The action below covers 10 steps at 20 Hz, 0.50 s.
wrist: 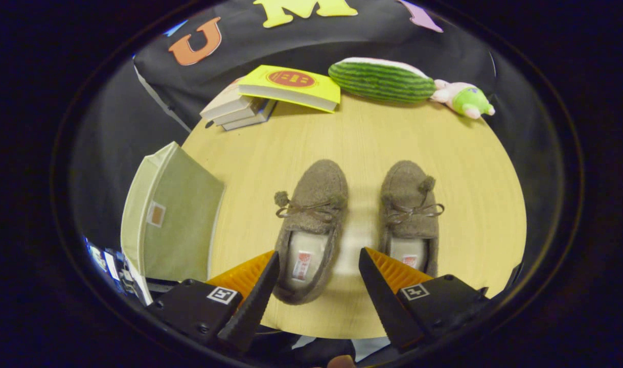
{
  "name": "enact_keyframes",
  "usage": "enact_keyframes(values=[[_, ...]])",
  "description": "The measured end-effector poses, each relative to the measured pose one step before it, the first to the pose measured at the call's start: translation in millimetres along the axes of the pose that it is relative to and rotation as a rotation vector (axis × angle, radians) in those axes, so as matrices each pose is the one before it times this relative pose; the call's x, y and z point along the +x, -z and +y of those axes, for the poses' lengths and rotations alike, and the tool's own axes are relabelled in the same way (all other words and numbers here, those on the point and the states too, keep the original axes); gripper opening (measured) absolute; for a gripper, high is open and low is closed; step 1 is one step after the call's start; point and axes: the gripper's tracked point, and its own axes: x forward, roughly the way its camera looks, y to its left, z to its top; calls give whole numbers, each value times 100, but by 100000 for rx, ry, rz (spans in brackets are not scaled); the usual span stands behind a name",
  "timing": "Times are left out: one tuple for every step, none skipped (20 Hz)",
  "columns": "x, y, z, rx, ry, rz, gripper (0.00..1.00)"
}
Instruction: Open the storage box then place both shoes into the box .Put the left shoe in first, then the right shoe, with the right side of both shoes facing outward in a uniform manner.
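The tongs (319,286) are held wide apart above the near edge of the round, pale wooden table (475,168), and nothing is gripped between them. The first step, opening the box, is judged not yet done. The pale green fabric storage box (170,220) lies off to the left of the tongs, at the table's left edge, well aside from the line along which the fingers point. Its long axis runs roughly away from the tongs, and a small tan patch is seen on its facing panel. To reach it, a swing to the left would be called for rather than a straight advance.

The two brown, fuzzy slippers with bow laces and pom-poms are set side by side just ahead of the tongs, toes pointing away. The left-hand slipper (311,225) has its heel lying in the gap between the fingers, close by the left finger; the right-hand slipper (409,214) has its heel partly covered by the right finger.

Whether the box has a lid, flap or zip cannot be made out; its near end is cut off behind the tongs' body. Beyond the slippers, a stack of books (270,97), a striped green plush (380,81) and a small pink-and-green toy (464,99) are ranged along the far rim.
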Motion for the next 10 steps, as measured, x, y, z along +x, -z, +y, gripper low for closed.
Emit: enact_keyframes(values=[[809,145,-37,553,-139,1232,98],[607,150,-10,1672,-1148,2058,98],[592,161,58,2439,-1194,2472,93],[794,337,-70,2375,-947,2839,88],[506,237,-2,2236,-1082,2497,83],[532,171,16,2258,-774,2185,79],[336,154,-103,1590,-217,1584,74],[-22,192,27,1349,-697,1735,65],[182,69,112,1130,-987,1319,57],[77,97,-8,1415,-254,1328,49]])
